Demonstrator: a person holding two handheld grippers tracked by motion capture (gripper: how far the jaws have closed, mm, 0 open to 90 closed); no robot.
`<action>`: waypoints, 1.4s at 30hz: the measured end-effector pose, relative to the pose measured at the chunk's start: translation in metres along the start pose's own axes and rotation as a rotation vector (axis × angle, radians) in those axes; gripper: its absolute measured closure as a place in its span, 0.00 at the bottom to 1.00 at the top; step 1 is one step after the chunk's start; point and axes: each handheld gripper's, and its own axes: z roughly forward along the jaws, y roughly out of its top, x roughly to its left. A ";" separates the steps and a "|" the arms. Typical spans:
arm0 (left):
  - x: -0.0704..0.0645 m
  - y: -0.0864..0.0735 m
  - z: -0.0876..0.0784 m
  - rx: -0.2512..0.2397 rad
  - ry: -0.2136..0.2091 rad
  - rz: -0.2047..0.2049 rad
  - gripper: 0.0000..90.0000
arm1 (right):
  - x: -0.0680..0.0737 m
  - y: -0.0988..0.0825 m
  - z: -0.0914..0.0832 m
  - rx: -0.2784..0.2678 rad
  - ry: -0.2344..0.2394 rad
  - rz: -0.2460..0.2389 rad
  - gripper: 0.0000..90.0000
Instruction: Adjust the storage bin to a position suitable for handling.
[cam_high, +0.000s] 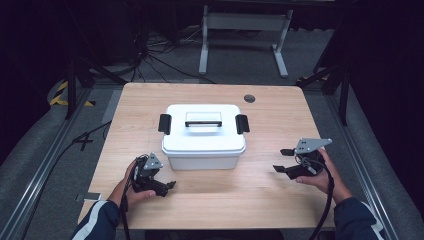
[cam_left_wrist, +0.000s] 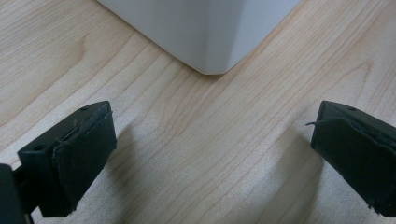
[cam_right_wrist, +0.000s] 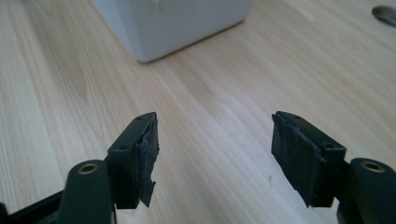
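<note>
So there's a white storage box (cam_high: 203, 137) sitting pretty much dead centre on the wooden table (cam_high: 270, 195), lid on, with a black latch (cam_high: 165, 123) on its left end, another latch (cam_high: 242, 123) on the right, and a flat handle (cam_high: 203, 119) on top. Plenty of bare wood all round it, widest on the near side and off to the right.

The left gripper (cam_high: 170, 185) is low on the table just beside the box's near-left corner, not touching it; jaws spread wide, nothing between them. In the left gripper view that corner (cam_left_wrist: 212, 65) sits close ahead of its jaws.

The right gripper (cam_high: 282, 160) is well apart from the box on the right, also gaping and empty, fairly near the table's right edge. There's a small round hole (cam_high: 249, 98) in the far-right part of the tabletop.
</note>
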 end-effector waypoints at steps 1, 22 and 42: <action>0.000 0.000 0.000 0.000 0.000 0.000 0.01 | -0.002 0.007 -0.002 0.002 0.003 -0.008 0.36; 0.000 -0.001 -0.001 0.005 0.001 0.001 0.01 | -0.009 0.112 -0.009 0.007 -0.008 -0.175 0.39; -0.003 -0.004 -0.003 -0.004 0.020 -0.025 0.01 | 0.013 0.201 0.020 0.079 0.038 -0.360 0.42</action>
